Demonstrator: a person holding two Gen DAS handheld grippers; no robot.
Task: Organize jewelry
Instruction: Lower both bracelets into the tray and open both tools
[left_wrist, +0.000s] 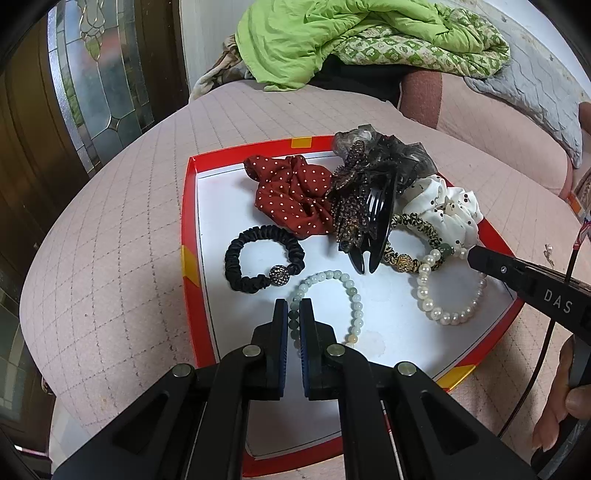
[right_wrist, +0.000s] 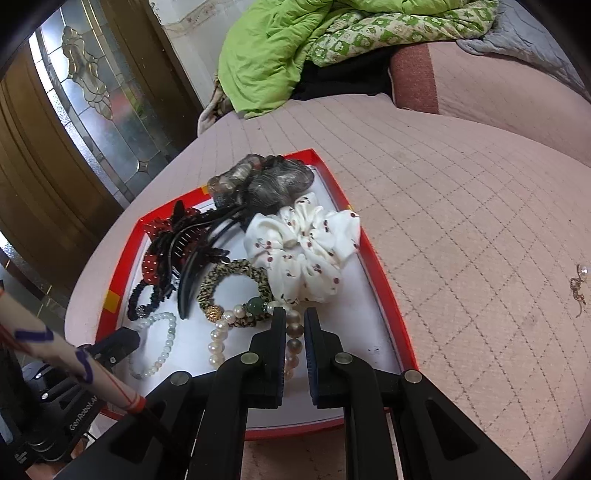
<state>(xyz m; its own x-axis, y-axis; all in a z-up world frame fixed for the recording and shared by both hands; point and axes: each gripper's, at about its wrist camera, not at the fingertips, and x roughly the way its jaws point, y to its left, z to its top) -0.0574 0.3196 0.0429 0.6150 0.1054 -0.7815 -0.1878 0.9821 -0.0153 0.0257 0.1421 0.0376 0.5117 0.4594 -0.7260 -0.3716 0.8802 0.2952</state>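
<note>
A red-rimmed tray (left_wrist: 190, 236) with a white floor sits on a pink quilted cover. My left gripper (left_wrist: 293, 308) is shut on the near side of a pale green bead bracelet (left_wrist: 349, 291); its loop lies on the tray floor. My right gripper (right_wrist: 295, 317) is shut on a white pearl bracelet (right_wrist: 216, 343), with beads showing between the pads. In the left wrist view the right gripper (left_wrist: 476, 255) comes in from the right onto the pearl bracelet (left_wrist: 450, 314). The left gripper (right_wrist: 123, 343) shows at the tray's lower left in the right wrist view.
Also in the tray: a red dotted scrunchie (left_wrist: 291, 199), a black hair tie (left_wrist: 258, 262), a black hair claw (left_wrist: 373, 229), a leopard hair tie (left_wrist: 421, 230), a white scrunchie (left_wrist: 450, 210). A small pearl trinket (right_wrist: 580, 284) lies on the cover. Green quilt (left_wrist: 332, 37) behind.
</note>
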